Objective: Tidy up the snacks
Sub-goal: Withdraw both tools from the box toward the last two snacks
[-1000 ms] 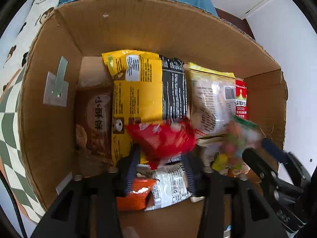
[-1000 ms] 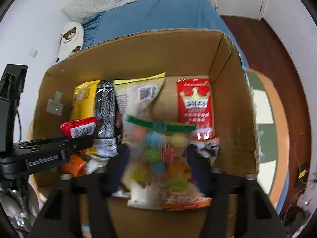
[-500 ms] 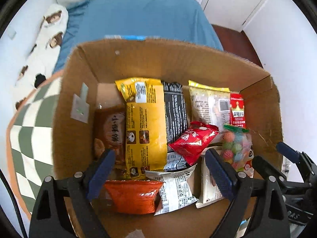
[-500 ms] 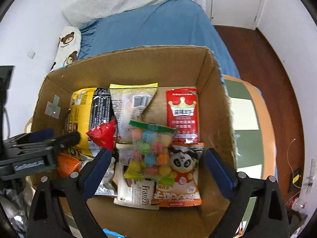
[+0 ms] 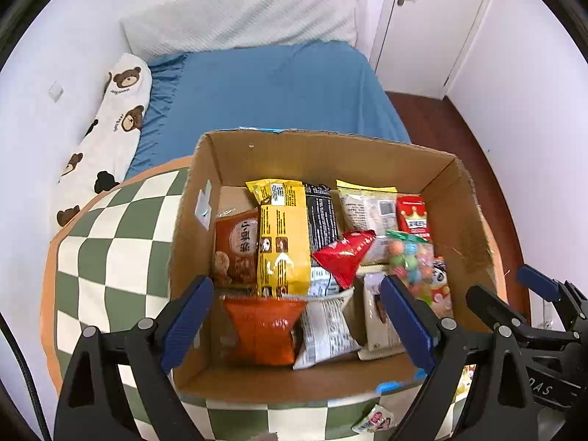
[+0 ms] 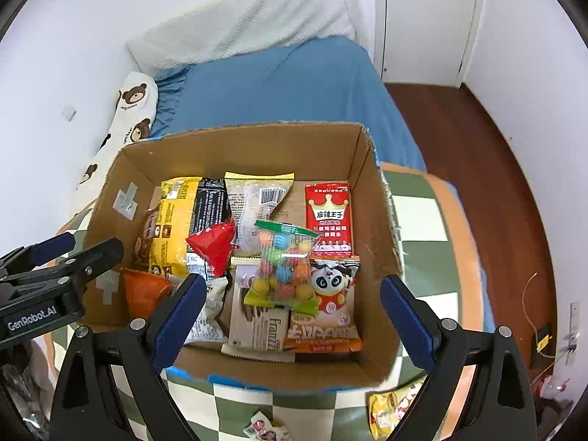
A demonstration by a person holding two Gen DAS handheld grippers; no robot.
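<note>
An open cardboard box [image 5: 330, 154] [image 6: 239, 143] stands on the checkered table and holds several snack packets. A red packet [image 5: 343, 257] [image 6: 215, 244] lies loose on a yellow bag [image 5: 283, 239]. A clear bag of coloured candy balls [image 5: 409, 261] [image 6: 283, 268] rests on a panda packet [image 6: 330, 294]. My left gripper [image 5: 294, 294] hovers open above the box's near left part, nothing between its blue pads. Above the near right part my right gripper [image 6: 294, 286] is open and empty too. Each gripper shows at the edge of the other's view.
A small packet [image 5: 375, 419] [image 6: 264, 426] and a yellow packet [image 6: 389, 411] lie on the green-and-white checkered table [image 5: 110, 257] in front of the box. Behind the box is a blue bed [image 5: 275, 92] with a bear-print pillow [image 5: 110, 139]. A white door [image 6: 422, 18] is at the back right.
The left gripper let go of the red packet and the right gripper let go of the candy bag; both now lie in the box. Both grippers opened wide and rose up and back.
</note>
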